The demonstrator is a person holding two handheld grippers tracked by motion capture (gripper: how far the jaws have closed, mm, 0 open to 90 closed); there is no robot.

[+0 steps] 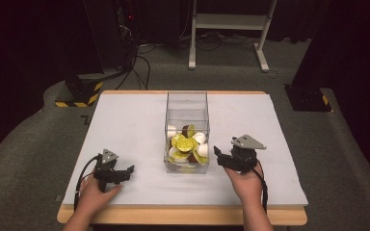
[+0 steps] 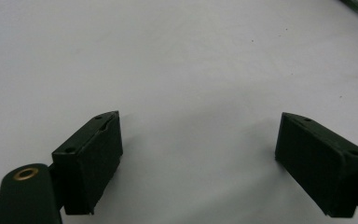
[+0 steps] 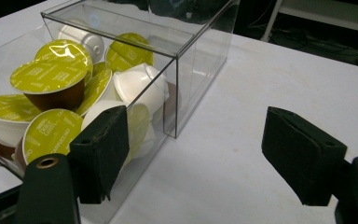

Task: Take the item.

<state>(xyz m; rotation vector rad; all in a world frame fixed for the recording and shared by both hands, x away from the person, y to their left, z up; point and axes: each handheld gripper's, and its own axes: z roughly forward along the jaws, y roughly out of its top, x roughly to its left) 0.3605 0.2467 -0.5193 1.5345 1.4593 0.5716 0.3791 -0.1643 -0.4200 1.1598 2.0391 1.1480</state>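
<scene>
The white table (image 1: 125,120) lay under both of my tongs, its wooden edge just behind my wrists. Ahead of me and between my two hands stood the clear plastic box (image 1: 187,103), nearer to my right gripper (image 1: 220,157) than to my left gripper (image 1: 125,172); in the right gripper view its near corner sat just beyond my left-hand jaw. My right gripper was spread wide and held nothing, its jaws pointing toward the box's side wall. My left gripper, well apart from the box on bare table, was also spread wide with nothing between its jaws (image 2: 200,154). Inside the box, at the end closest to me, lay a heap of coffee capsules (image 3: 51,93), white and brown cups with yellow-green foil lids.
</scene>
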